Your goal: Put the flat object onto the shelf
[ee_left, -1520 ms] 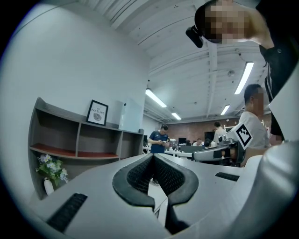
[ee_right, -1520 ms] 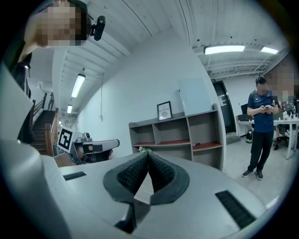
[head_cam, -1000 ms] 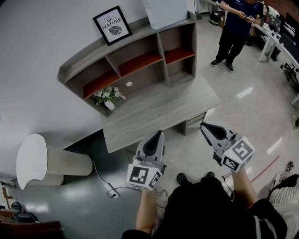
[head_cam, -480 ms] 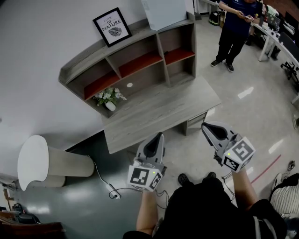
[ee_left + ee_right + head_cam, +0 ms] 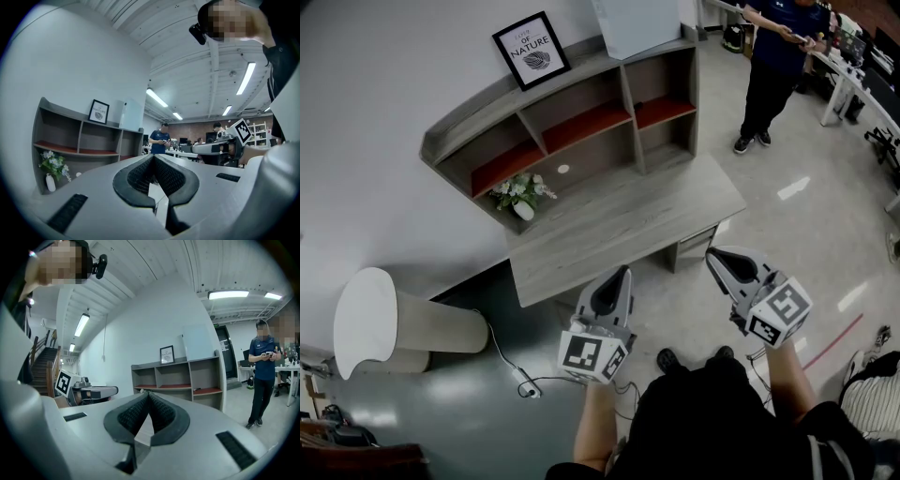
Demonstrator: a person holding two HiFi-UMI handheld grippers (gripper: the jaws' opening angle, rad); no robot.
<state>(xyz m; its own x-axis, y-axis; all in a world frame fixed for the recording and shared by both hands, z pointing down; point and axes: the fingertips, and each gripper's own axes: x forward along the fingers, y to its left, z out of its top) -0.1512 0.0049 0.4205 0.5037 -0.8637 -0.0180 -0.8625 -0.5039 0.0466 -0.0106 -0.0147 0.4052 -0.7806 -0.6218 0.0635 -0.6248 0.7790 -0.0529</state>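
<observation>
White wall [image 5: 384, 112], glossy floor [image 5: 811, 230], ceiling strip lights [image 5: 246, 77]

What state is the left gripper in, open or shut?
Shut: the left gripper has its jaws meeting at the tips, with nothing between them.

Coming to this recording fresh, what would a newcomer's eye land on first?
Probably the left claw and right claw at the bottom of the head view, both shut and empty. Beyond them a grey shelf with red-lined compartments stands against the white wall, a framed picture on top and a vase of flowers on the desk below. A person in dark clothes stands at the upper right.
</observation>
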